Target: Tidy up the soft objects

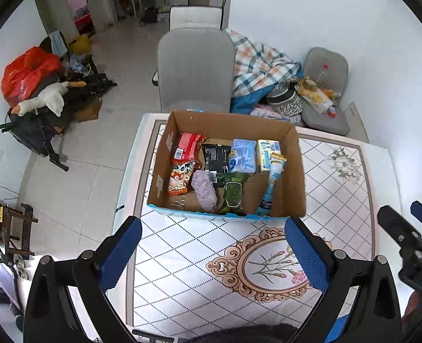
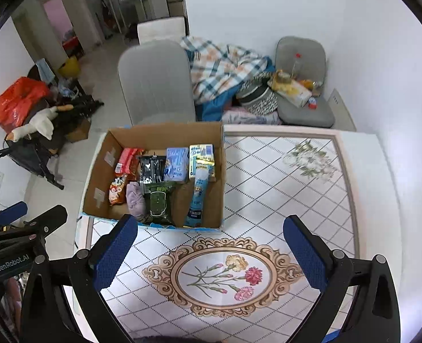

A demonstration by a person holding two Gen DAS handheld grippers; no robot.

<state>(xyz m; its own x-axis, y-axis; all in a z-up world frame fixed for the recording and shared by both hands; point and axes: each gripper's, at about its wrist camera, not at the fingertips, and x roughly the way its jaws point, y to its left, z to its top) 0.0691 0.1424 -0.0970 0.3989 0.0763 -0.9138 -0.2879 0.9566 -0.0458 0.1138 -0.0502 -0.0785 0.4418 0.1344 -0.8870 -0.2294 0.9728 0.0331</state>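
Observation:
A cardboard box (image 1: 295, 171) stands on the patterned table, also in the right wrist view (image 2: 221, 177). It holds soft packs: a red snack bag (image 1: 186, 145), a black pouch (image 1: 216, 157), a light blue tissue pack (image 1: 243, 155), a yellow pack (image 1: 268, 151), a lilac cloth (image 1: 204, 190), a green pack (image 1: 233, 194) and a blue tube pack (image 1: 269, 191). My left gripper (image 1: 213, 253) is open and empty, in front of the box. My right gripper (image 2: 211, 250) is open and empty, in front of the box's right corner.
The table (image 2: 282, 188) has a diamond-pattern cloth with a flower medallion (image 2: 222, 274). A grey chair (image 1: 195, 68) stands behind the box. A plaid blanket (image 1: 259, 63) and a second grey chair (image 1: 325, 85) with clutter are at the back right. A loaded stroller (image 1: 36, 100) stands on the floor at left.

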